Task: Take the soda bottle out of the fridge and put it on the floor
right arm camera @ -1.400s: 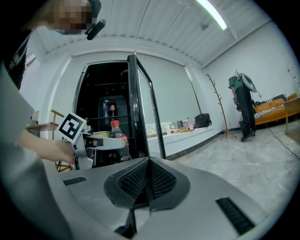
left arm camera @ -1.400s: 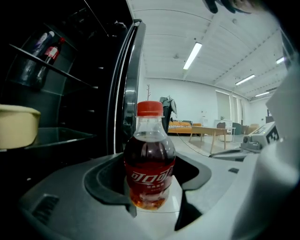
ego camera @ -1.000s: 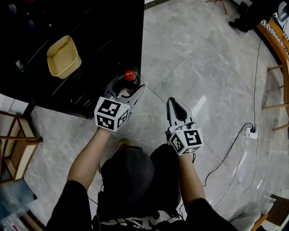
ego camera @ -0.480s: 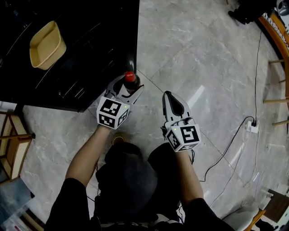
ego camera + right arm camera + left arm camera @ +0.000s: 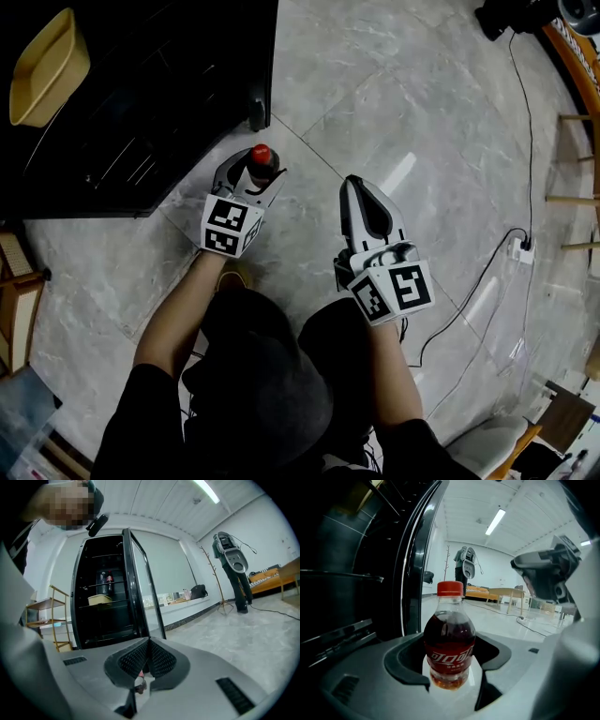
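Head view: left tongs (image 5: 251, 178) pinch the soda bottle (image 5: 262, 165), which is clear of the fridge (image 5: 141, 112) and low over the floor (image 5: 422, 112). Right tongs (image 5: 359, 192) are pressed together, empty. Step in hand: set-down. Next move, as judged: seat the base, then spread the tongs. The bottle's long axis is vertical, cap (image 5: 450, 588) up.

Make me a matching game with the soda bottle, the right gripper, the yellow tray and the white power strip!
1 soda bottle
2 right gripper
3 yellow tray
4 white power strip

A on the floor
B jaws together
C clamped in the left gripper
D in the fridge

Pairs: 1-C, 2-B, 3-D, 4-A
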Motion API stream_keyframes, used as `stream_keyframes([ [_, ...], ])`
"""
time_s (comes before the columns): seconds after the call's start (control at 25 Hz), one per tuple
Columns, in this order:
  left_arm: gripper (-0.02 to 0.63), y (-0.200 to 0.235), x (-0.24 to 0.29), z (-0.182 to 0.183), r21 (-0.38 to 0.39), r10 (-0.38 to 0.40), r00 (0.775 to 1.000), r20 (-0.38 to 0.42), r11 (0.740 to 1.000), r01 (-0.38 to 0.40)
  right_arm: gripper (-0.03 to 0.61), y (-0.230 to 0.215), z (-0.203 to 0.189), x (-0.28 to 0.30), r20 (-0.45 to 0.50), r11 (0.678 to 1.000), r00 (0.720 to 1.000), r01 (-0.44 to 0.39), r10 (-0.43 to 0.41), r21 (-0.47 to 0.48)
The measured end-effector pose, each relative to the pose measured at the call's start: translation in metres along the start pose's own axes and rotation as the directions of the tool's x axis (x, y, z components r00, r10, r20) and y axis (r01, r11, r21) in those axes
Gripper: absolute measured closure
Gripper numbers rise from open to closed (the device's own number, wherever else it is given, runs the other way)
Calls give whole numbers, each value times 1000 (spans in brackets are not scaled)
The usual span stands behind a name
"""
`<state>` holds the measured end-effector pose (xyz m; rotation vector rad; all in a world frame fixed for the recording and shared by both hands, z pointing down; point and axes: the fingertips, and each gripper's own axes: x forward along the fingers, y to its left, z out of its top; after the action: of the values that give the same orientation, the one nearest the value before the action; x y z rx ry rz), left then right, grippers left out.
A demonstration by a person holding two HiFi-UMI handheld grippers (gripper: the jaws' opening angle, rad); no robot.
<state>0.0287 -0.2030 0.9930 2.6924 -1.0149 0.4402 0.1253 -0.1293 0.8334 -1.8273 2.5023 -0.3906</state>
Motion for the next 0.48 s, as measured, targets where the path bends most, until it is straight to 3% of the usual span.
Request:
stream_keyframes([
  [0.48,310,0,31,-81,18,49,998,-40,999,-49,555,-4,-5,3,-20,1000,1000,-1,1,11],
])
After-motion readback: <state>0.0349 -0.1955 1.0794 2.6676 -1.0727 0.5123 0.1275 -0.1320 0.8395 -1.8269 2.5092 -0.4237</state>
